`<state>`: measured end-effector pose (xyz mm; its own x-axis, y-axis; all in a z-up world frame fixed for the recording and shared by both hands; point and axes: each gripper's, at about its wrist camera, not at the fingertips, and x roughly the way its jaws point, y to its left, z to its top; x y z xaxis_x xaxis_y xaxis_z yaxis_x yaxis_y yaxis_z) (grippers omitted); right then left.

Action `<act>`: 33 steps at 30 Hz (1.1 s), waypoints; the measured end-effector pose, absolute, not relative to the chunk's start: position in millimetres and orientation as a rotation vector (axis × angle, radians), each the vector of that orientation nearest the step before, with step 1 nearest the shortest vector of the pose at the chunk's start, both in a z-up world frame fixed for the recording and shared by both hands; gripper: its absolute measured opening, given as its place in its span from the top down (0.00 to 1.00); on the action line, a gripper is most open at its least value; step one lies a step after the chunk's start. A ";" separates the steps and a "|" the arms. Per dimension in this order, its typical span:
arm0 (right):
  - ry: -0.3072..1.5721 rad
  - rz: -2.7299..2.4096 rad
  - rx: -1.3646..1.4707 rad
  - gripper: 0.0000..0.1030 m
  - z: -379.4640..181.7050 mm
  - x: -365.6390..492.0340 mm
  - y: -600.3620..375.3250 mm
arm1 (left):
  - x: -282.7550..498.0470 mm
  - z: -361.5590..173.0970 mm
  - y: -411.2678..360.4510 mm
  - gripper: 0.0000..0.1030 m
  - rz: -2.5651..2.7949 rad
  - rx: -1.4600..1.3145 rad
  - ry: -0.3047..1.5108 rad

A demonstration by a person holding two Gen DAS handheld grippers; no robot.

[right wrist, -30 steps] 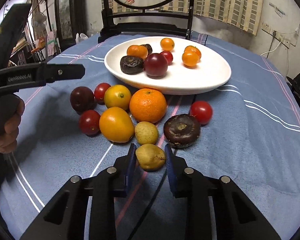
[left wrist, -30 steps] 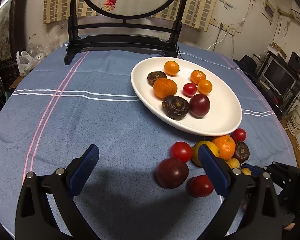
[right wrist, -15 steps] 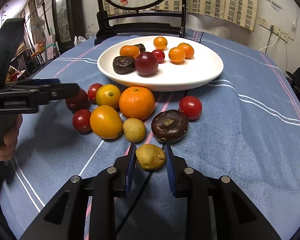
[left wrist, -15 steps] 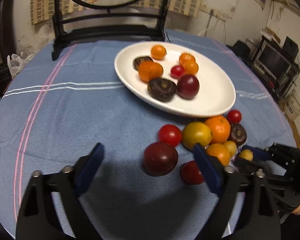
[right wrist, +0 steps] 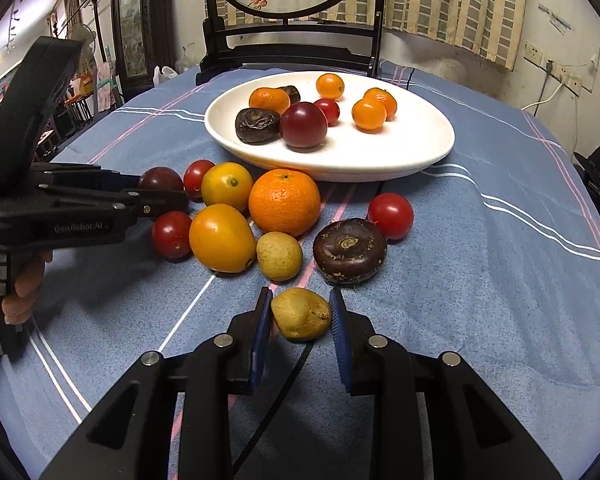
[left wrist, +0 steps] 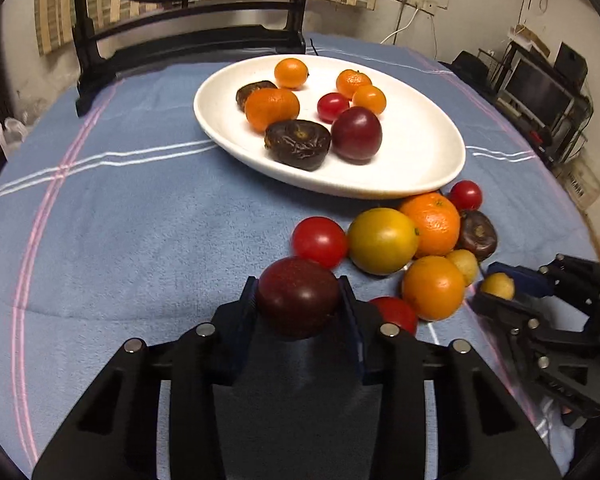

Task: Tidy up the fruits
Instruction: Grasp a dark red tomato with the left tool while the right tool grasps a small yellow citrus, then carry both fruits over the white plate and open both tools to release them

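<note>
Left wrist view takes in the round bench [left wrist: 140, 220] under its blue striped cloth, with the white oval plate [left wrist: 428, 160] toward the far side. Eight fruits already lie on that plate: small oranges, a cherry tomato, a dark red plum and two wrinkled dark brown fruits. By my judgement the sorting is a bit under halfway, since a cluster of loose fruits still sits on the cloth just in front of the plate: a large orange [right wrist: 284, 202], two yellow-orange fruits, three cherry tomatoes, a flat dark brown fruit [right wrist: 350, 250] and a small tan fruit. Left tongs [left wrist: 298, 300] are closing, and their pads look to be pressing both sides of a dark red plum [left wrist: 298, 296] at the near edge of that cluster, low over the cloth. Right tongs [right wrist: 300, 316] are narrow, clamped on a small yellowish-brown fruit [right wrist: 302, 314] just in front of the loose group. Both gripped fruits have yet to reach the plate, and the rest of the cluster would follow.
</note>
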<state>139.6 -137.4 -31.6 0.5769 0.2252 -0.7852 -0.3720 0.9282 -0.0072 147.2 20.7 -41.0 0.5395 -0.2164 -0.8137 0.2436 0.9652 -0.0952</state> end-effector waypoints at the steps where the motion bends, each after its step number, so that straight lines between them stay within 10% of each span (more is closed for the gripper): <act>1: 0.884 0.355 -0.179 0.72 -30.1 138.6 -137.3 | 147.9 -40.9 21.9 0.63 -0.275 0.017 0.966; 33: 0.805 0.282 -0.060 0.72 16.0 234.7 -147.2 | 232.6 26.1 -13.0 0.63 -0.251 -0.048 0.881</act>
<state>234.7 -147.2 16.0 0.6576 0.2258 -0.7188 -0.2713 0.9610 0.0537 232.6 -13.0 26.1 0.6087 -0.2369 -0.7572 0.1972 0.9696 -0.1448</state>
